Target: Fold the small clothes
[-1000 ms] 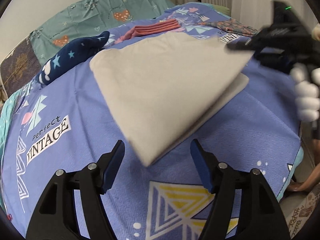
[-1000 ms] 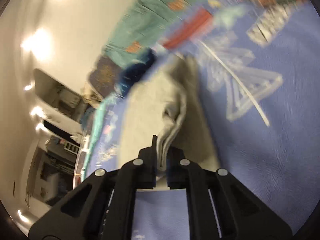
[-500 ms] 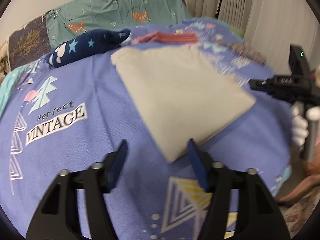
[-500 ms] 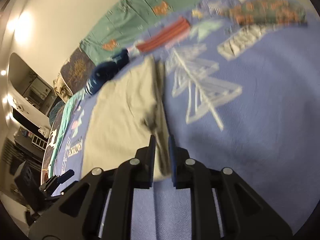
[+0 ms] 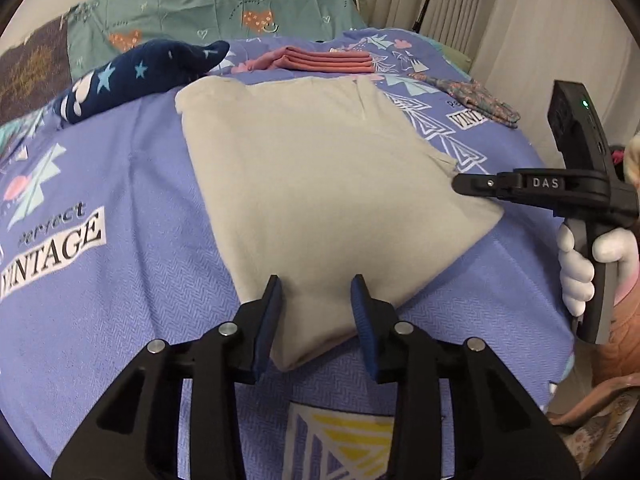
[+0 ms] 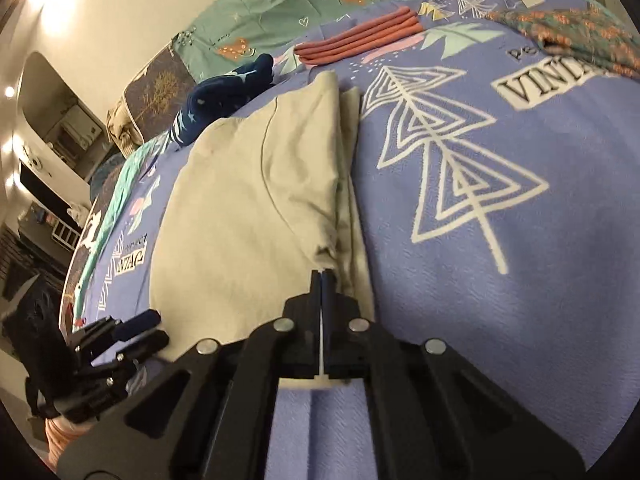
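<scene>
A beige garment [image 5: 320, 184] lies folded flat on the blue patterned bedspread [image 5: 120, 272]. My left gripper [image 5: 317, 300] straddles its near corner. The jaws are closing, cloth lies between them, and the blue pads [image 5: 272, 320] do not press on it. My right gripper [image 6: 322, 276] is shut, its tips against the bunched sleeve fold at the garment's [image 6: 240, 208] right edge, with no cloth visibly pinched. In the left wrist view the right gripper [image 5: 460, 182] reaches in from the right, held by a white-gloved hand [image 5: 576, 268]. The left gripper [image 6: 148, 330] shows at lower left in the right wrist view.
A folded coral-pink garment [image 5: 328, 62] lies beyond the beige one. A navy star-print piece [image 5: 140, 76] lies at the back left and a floral cloth [image 5: 472, 96] at the back right. A teal pillow [image 5: 224, 4] stands behind. The bed's edge drops off at the right.
The right gripper brought the lifted cloth down, let it go and shut. The garment now lies flat. The left gripper moved forward over the near corner and its jaws narrowed.
</scene>
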A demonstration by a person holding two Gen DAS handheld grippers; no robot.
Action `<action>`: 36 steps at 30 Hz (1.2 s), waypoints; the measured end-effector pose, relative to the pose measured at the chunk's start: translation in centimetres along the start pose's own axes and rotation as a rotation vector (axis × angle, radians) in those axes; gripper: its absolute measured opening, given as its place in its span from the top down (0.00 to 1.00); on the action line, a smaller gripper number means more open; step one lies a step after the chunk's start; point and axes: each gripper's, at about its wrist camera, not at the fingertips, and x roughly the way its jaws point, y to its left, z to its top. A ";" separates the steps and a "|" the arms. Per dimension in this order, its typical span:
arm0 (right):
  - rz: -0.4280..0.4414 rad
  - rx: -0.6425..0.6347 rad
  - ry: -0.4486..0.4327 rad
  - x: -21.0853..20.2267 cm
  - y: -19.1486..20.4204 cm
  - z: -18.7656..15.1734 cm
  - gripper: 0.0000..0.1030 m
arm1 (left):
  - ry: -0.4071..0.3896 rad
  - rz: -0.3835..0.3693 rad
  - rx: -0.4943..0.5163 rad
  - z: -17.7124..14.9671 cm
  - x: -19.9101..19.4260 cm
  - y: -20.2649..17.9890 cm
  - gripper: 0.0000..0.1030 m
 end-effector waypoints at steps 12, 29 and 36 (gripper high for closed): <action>0.008 -0.057 -0.053 2.9 0.1 10.8 0.65 | -0.013 -0.031 -0.026 -0.2 0.1 0.1 0.54; -0.110 -0.158 0.015 9.2 0.2 13.7 0.88 | -0.025 -0.079 -0.039 -0.5 0.1 0.4 0.48; 0.051 -0.245 -0.053 3.3 3.7 11.4 0.81 | -0.028 -0.061 -0.024 -0.5 0.1 0.1 0.47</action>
